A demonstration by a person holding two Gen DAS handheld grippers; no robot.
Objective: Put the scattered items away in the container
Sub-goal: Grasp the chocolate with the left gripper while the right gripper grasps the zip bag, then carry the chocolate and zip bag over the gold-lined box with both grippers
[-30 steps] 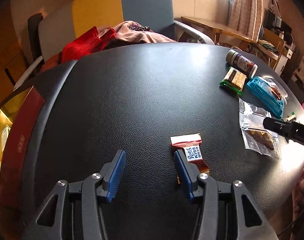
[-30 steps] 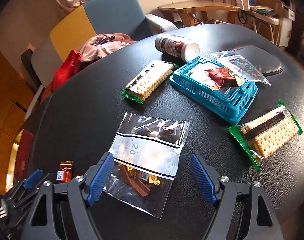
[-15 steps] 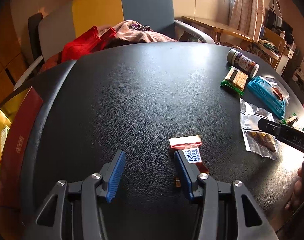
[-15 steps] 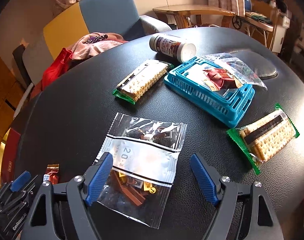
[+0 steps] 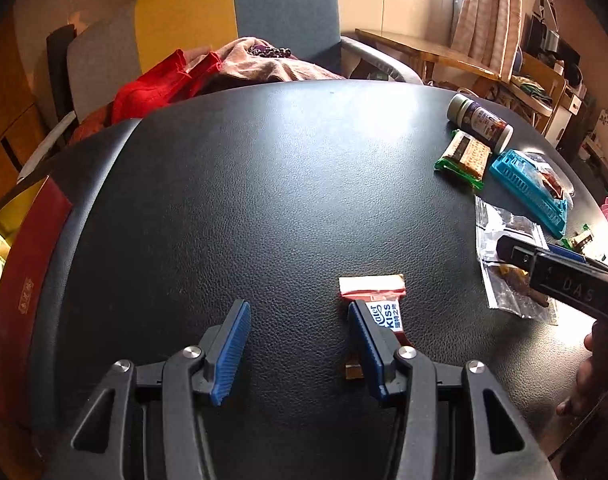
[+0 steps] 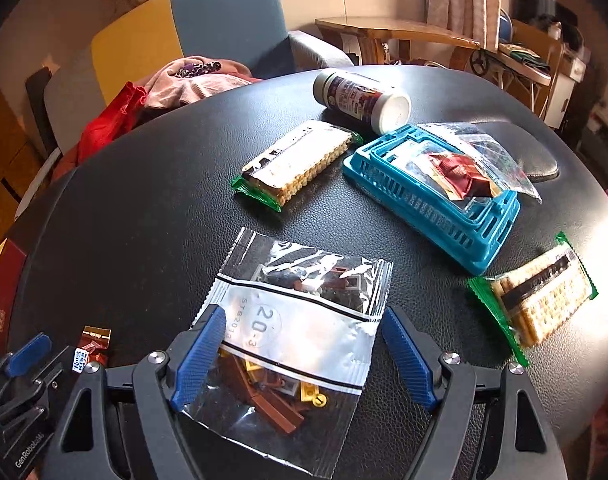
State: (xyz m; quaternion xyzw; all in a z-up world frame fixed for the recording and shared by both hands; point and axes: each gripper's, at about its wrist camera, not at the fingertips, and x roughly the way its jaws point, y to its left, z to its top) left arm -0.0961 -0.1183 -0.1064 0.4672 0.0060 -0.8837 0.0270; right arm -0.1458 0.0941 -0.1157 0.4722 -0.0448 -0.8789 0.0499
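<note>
Black table [image 6: 143, 208]: two cracker packs [image 6: 295, 162], one basket [image 6: 432, 200], one bottle [image 6: 360, 96].

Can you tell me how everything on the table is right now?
Blue basket: upright, holds packets.
Bottle: lying down, capped.
Clear bag: flat, between right gripper fingers, ungrasped.
Candy: flat, beside the left gripper.
Both grippers: open.

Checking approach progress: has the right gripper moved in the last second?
Yes. The right gripper has advanced over the clear bag, which lies fixed on the table; jaws now straddle it.
</note>
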